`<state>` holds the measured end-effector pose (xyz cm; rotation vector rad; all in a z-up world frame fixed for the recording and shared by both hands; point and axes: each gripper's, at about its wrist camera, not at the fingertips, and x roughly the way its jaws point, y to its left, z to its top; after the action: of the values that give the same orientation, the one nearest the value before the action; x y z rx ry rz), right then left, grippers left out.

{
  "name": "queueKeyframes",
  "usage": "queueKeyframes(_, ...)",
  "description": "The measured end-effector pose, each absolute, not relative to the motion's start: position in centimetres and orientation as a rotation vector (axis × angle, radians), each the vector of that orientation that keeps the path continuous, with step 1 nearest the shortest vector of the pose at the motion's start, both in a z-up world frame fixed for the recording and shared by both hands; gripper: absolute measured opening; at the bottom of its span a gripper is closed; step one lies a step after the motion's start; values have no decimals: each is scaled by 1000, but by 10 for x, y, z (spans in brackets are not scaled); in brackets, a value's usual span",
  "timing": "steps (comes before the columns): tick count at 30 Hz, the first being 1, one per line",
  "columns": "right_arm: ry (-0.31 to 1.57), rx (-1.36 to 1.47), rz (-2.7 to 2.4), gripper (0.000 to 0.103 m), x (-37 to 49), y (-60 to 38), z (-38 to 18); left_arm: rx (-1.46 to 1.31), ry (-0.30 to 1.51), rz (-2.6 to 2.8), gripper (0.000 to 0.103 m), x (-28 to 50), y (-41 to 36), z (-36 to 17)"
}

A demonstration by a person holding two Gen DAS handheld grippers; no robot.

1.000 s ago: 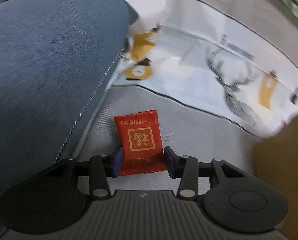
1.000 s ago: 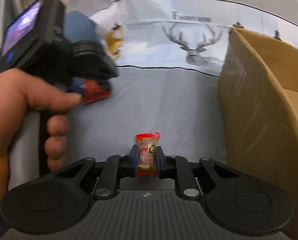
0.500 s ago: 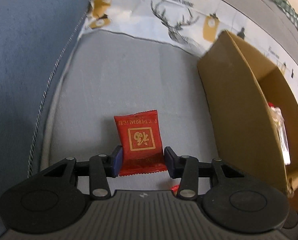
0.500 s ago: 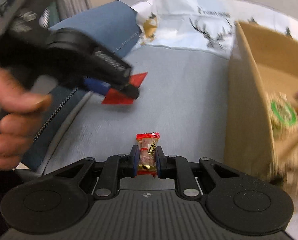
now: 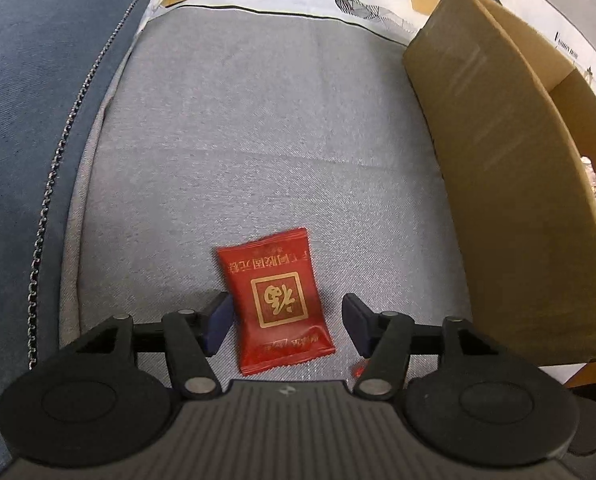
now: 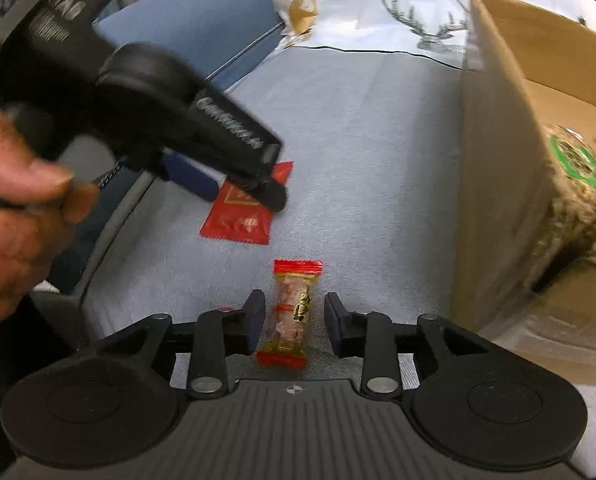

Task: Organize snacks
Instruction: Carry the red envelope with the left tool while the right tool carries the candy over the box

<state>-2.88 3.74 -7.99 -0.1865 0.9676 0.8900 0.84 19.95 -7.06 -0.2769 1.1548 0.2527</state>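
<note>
Left wrist view: the left gripper (image 5: 284, 322) hangs over a grey cushion (image 5: 258, 128), its jaws having just been opening; the red snack packet (image 5: 276, 300) lies between the blue pads, released, with a clear gap at the right pad, while the left pad sits just beside its edge, contact too close to call. A cardboard box (image 5: 509, 184) stands to the right, and a blue cushion (image 5: 30, 80) rises on the left.

Right wrist view: the right gripper (image 6: 294, 322) has likewise just been opening, and the slim candy bar (image 6: 292, 314) in clear wrap with red ends lies loose between the parted pads on the cushion. Farther left, a hand (image 6: 22, 216) holds the other gripper above the red packet. The box at right already holds several snacks (image 6: 577, 160).

Both sweets appear set down outside the box, near one another. Risk, by my reading: as either gripper lifts away, a pad could catch a crinkled wrapper edge and drag the sweet askew, or the two tools, working close together, could knock one another.
</note>
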Motion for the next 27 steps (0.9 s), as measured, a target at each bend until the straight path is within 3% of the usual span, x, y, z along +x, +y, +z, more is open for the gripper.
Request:
queueKeyframes(8,916,-291,912,32,-37,47,-84,-235,1170,248,65,15,194,-76)
queueKeyframes(11,907,-296,917,19,-38,47,-82,-229,1171,247,65,12,194,-73)
queueKeyframes(27,914,-294,888,20,-34,47,-83,-157,1186,235,64,13,190,-75)
